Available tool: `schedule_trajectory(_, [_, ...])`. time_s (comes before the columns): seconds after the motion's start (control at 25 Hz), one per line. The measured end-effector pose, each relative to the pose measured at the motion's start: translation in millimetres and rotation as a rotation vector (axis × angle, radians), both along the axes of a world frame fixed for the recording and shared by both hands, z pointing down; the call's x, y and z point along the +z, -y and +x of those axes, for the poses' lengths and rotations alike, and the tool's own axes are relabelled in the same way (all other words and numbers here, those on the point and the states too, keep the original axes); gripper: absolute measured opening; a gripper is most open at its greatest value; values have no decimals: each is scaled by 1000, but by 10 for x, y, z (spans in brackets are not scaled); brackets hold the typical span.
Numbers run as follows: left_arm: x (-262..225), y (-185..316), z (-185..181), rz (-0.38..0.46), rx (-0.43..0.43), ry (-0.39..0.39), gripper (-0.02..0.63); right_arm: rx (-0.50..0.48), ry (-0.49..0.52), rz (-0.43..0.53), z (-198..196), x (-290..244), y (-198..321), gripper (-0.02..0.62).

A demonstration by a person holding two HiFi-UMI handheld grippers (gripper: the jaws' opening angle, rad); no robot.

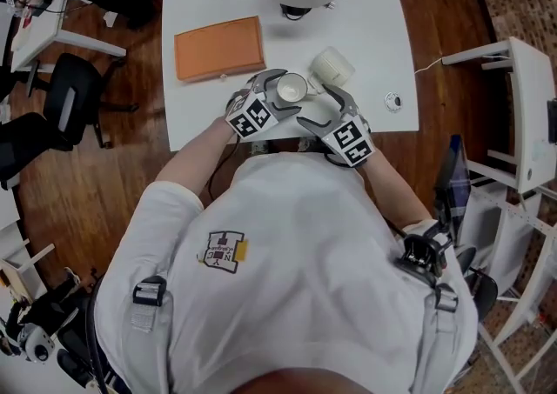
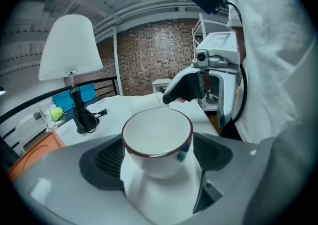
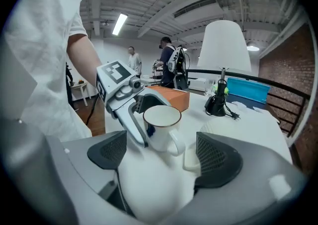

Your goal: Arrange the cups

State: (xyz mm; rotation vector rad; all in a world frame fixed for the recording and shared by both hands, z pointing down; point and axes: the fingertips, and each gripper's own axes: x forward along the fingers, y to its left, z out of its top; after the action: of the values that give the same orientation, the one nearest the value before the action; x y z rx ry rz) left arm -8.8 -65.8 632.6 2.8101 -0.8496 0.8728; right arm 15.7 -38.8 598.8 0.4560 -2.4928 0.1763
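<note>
White shirt [image 1: 296,279] is seen closest, filling the lower head view. Beyond it, both claws are held at the near edge of the bench [image 1: 374,36]. An upright dark-rimmed cup [image 1: 292,86] is bracketed by the left claw [image 1: 278,95], whose jaws are spread wide and not clamped on it. At the cup's 4 o'clock the right claw [image 1: 326,110] is gaped wide too, with nothing gripped. A ribbed white cup [image 1: 332,66] is laid on its side at 1 o'clock, and an orange box [image 1: 219,47] is seen at 10.

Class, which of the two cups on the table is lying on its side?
The ribbed white cup. It lies tipped over on the table, while the red-rimmed cup beside it stands upright, mouth up.
</note>
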Motion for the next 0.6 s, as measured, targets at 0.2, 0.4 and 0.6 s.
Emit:
schedule_trajectory(0.2, [-13,86,60,16,-6,12,407,-1,-41,-18,148,118,-82,421])
schedule_trajectory(0.4, [1,94,69,9,-44,7,403,10,-52,-22,245,168,-102,387])
schedule_trajectory(0.6, [13,128,54,6,-108,12,402,-11,-57,-18,277,192,-79,368])
